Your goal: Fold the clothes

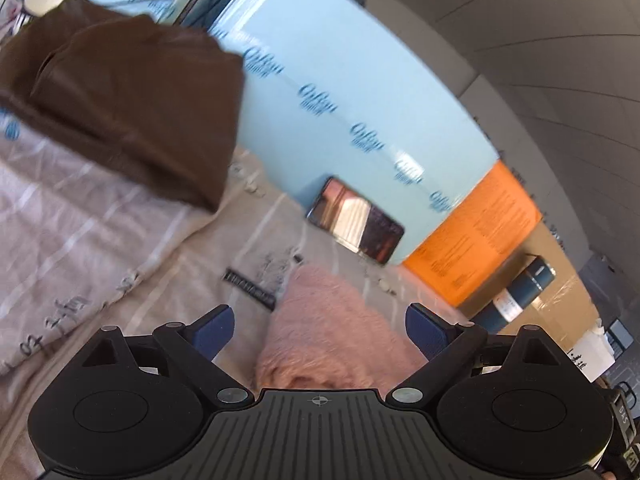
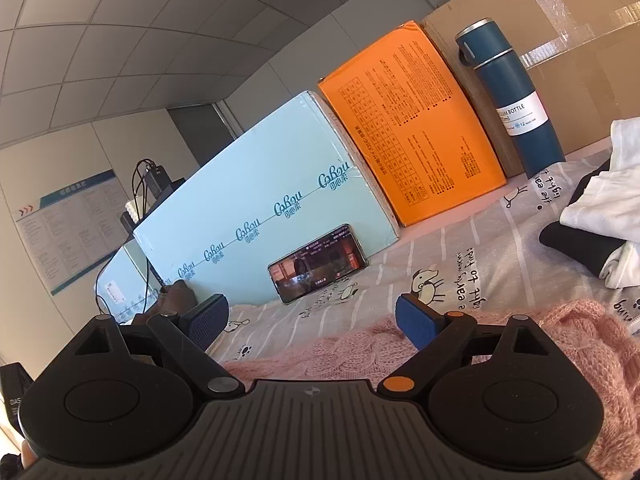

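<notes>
Currently we see both the left gripper (image 1: 319, 330) and right gripper (image 2: 313, 320) spread wide above the fuzzy, cable-knit pink sweater (image 2: 560, 344), lying rumpled near the phone (image 2: 318, 263).

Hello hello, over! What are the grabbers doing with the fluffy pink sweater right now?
Left hand-held gripper open, over pink sweater. Right hand-held gripper open, holding nothing. Sweater flat on bedsheet. Phone beyond, out of the way.

Left wrist view is motion-blurred throughout; lettering on the pale blue box (image 1: 340, 92) is unreadable. The pink knit (image 1: 332, 344) runs under the tong body, its near part hidden. The brown garment (image 1: 132, 104) is cut by the left edge. Small print on the orange box (image 2: 416, 120) is too fine to read.
</notes>
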